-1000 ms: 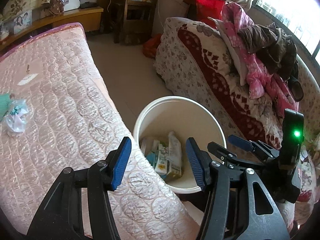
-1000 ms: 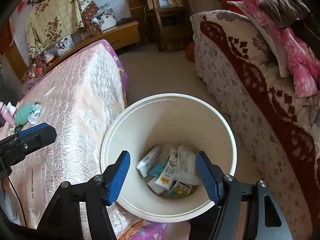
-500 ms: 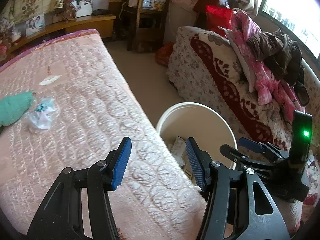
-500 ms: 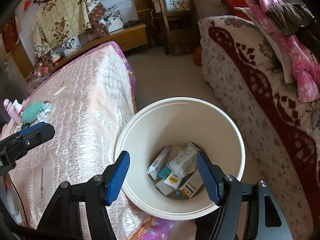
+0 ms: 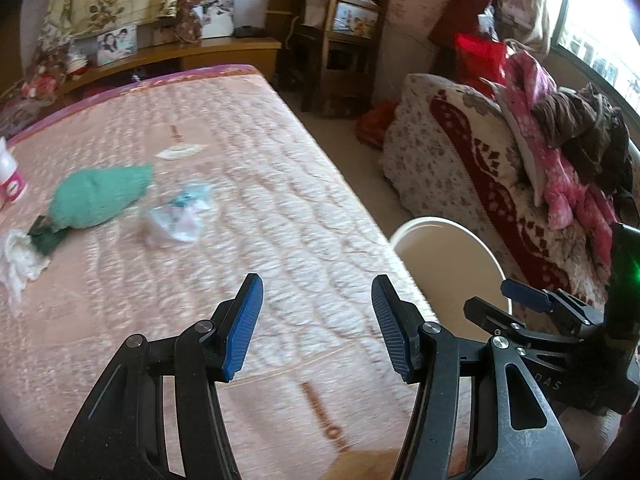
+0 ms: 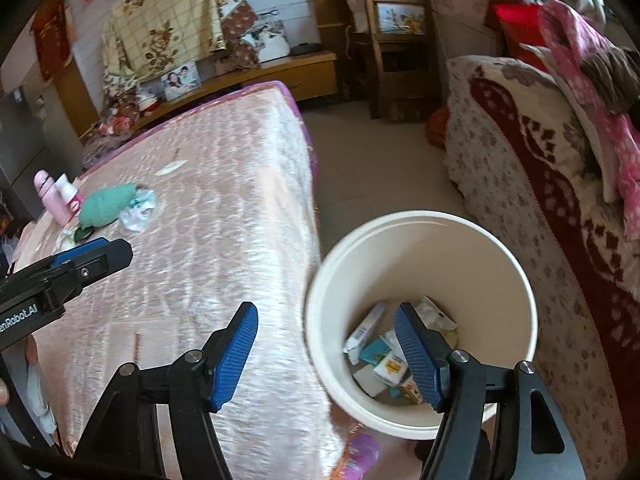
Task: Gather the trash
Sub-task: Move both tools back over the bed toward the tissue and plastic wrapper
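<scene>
Jaws of both grippers, left (image 5: 316,328) and right (image 6: 326,354), stood open and empty, right just widened; the wrapper (image 5: 176,220), mid-left on the bed (image 5: 280,208), wanted a low, centred pinch before the bin (image 6: 420,240).

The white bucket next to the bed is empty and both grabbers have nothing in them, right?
Not quite. The white bucket beside the bed is not empty: the right wrist view shows small boxes and wrappers at its bottom. The rest holds: the left gripper and the right gripper hold nothing.
</scene>
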`<control>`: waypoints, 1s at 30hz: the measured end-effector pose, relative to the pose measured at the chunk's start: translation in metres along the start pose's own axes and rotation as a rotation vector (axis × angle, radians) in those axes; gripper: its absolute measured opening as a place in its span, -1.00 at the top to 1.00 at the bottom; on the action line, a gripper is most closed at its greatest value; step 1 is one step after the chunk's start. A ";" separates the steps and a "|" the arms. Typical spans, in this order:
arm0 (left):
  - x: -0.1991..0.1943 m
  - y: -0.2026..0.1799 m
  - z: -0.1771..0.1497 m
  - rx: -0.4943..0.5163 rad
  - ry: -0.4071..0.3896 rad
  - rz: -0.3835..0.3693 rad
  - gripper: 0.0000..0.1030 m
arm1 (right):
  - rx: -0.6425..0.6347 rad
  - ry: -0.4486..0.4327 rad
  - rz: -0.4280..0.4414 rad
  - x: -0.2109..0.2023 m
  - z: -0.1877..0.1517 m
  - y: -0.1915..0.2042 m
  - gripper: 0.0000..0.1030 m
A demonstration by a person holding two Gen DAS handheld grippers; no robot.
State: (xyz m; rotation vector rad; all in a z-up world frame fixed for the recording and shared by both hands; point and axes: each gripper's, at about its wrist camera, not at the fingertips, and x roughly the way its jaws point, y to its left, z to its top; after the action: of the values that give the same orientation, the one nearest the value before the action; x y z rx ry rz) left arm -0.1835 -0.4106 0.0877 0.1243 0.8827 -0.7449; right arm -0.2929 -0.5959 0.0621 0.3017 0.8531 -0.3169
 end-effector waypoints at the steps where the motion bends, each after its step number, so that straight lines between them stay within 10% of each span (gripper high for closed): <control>1: -0.003 0.006 -0.001 -0.007 -0.003 0.007 -0.07 | -0.007 0.000 0.004 0.000 0.001 0.005 -0.35; 30: -0.085 0.234 -0.042 -0.274 -0.025 0.184 -0.07 | -0.178 0.079 0.212 0.063 0.033 0.158 -0.45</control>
State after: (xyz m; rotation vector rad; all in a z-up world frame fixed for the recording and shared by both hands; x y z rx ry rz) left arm -0.0967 -0.1738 0.0774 -0.0472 0.9276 -0.4485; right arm -0.1701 -0.4744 0.0542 0.2373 0.9122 -0.0312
